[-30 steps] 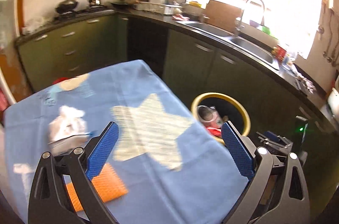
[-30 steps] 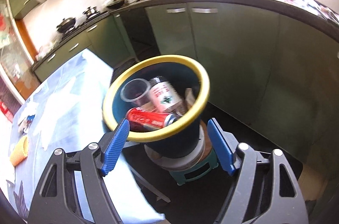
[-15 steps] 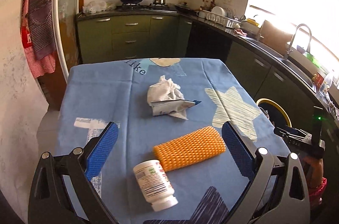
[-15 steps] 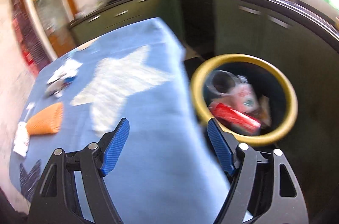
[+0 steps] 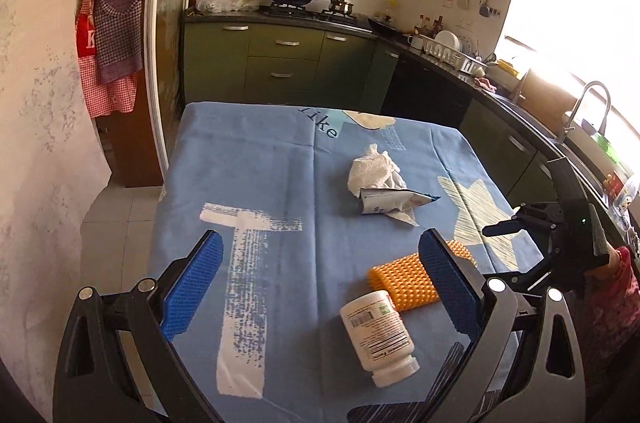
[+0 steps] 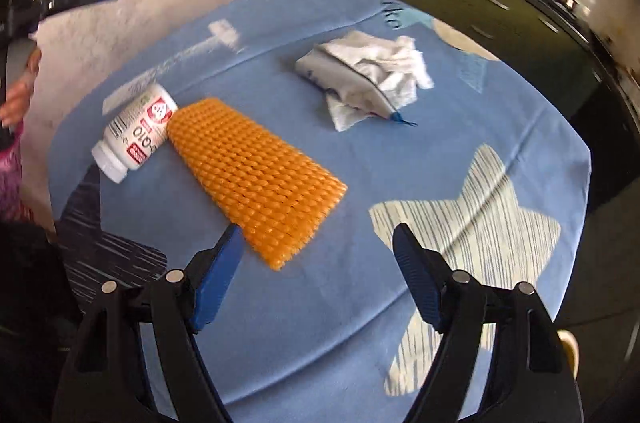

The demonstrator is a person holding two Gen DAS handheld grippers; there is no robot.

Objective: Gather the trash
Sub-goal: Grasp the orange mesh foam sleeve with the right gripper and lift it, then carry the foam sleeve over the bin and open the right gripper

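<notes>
Blue cloth, left wrist view: covers the table (image 5: pixel 260 183).
Left claw (image 5: pixel 320 287): jaws wide apart, nothing between the pads, above the near edge.
Trash: white bottle (image 5: pixel 378 333) on its side, touching orange mesh sleeve (image 5: pixel 404 283); crumpled tissue (image 5: pixel 374 171) and torn wrapper (image 5: pixel 390 203) farther back.
Right wrist view, right claw (image 6: pixel 316 263): jaws wide, empty, left pad just beside the sleeve's (image 6: pixel 256 175) near end.
Bottle (image 6: pixel 134 137): at the sleeve's far end.
</notes>
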